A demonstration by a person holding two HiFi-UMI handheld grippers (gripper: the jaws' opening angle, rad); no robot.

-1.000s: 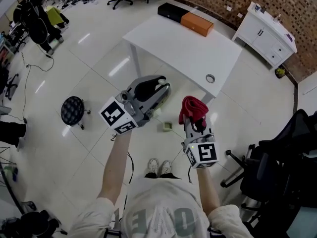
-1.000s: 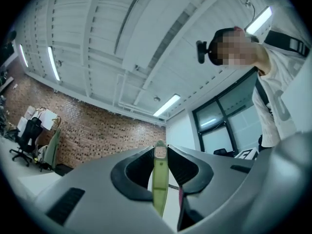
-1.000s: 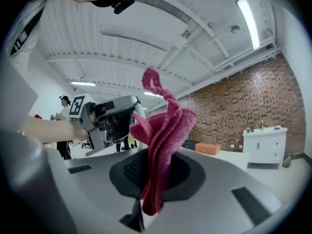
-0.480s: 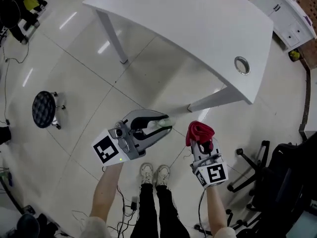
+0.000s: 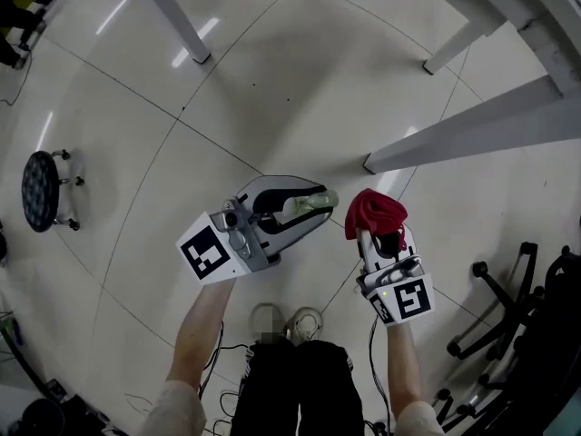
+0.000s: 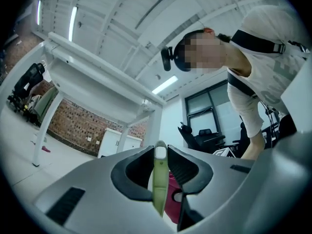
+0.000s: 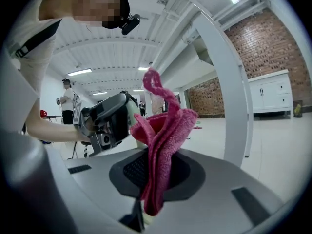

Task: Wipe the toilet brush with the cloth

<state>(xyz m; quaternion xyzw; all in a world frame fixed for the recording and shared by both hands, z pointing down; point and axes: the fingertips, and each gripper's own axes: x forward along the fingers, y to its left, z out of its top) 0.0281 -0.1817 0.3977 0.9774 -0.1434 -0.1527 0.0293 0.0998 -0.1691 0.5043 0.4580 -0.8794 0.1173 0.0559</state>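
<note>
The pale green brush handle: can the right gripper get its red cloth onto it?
Probably yes. The right gripper holds the crumpled red cloth right beside the pale green brush handle in the left gripper, with only open air between them.

- Floor (image 5: 272, 98): bare tile, open far of both grippers; widest passage.
- Table leg, far left (image 5: 172, 16); table leg, far right (image 5: 452, 48): well apart.
- Nearest table leg (image 5: 472, 134): slants in from the right, its foot near the right gripper (image 5: 377, 239).
- Stool (image 5: 41, 189): left, well apart.
- Chair base (image 5: 504, 307): near right.
- Cables (image 5: 227, 371): near.
- Gap between the left gripper (image 5: 318, 207), clamped on the brush handle (image 5: 295, 210), and the right's clamped cloth (image 5: 377, 212): narrow.
</note>
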